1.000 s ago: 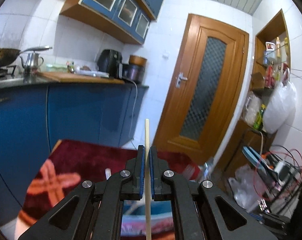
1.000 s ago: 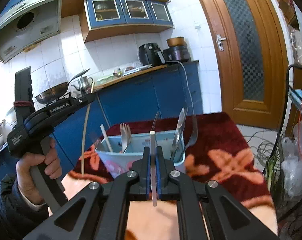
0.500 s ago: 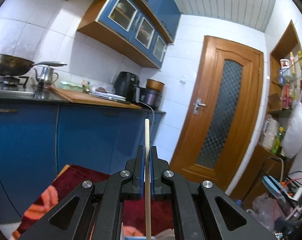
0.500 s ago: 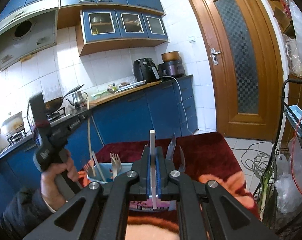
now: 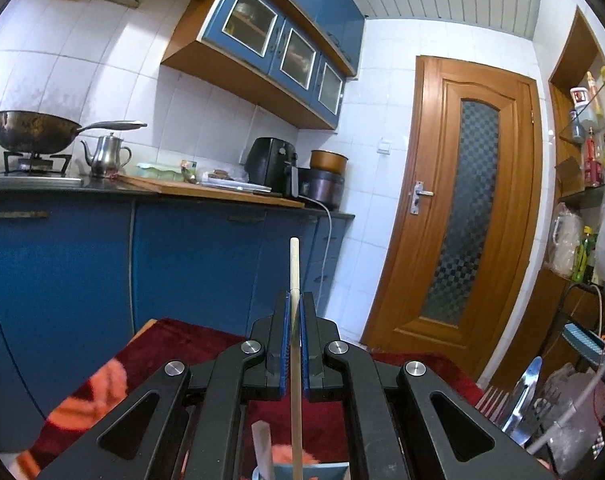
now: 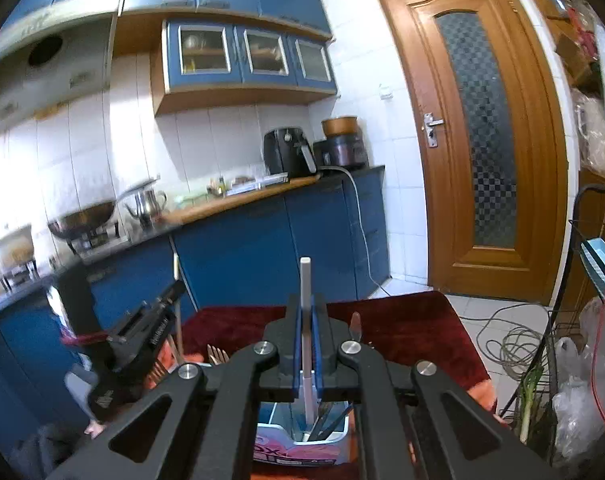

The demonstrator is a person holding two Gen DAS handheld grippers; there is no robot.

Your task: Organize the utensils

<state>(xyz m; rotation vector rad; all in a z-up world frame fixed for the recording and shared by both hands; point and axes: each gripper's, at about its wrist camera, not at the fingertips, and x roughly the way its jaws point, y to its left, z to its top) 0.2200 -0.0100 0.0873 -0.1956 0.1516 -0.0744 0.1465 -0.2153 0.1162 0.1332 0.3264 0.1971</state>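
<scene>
My left gripper (image 5: 294,300) is shut on a thin wooden chopstick (image 5: 294,264) held upright; its lower end reaches down to the light-blue utensil holder (image 5: 310,472) at the bottom edge. My right gripper (image 6: 305,308) is shut on a white chopstick (image 6: 305,276), also upright, its lower end inside the holder (image 6: 302,450). The holder stands on a red patterned cloth (image 6: 402,332). Forks (image 6: 216,354) and a knife tip (image 6: 355,322) stick up from it. The left gripper also shows in the right wrist view (image 6: 142,340), to the left.
A fork (image 5: 488,398) and a knife (image 5: 522,392) show at the lower right of the left wrist view. Blue kitchen cabinets (image 6: 262,248) with a counter stand behind the table. A wooden door (image 6: 478,128) and cluttered racks with cables (image 6: 582,320) are to the right.
Both grippers have tilted up and moved in over the holder, so it has slid under the jaws. The left gripper has moved closer to the right one. Both chopsticks stay gripped.
</scene>
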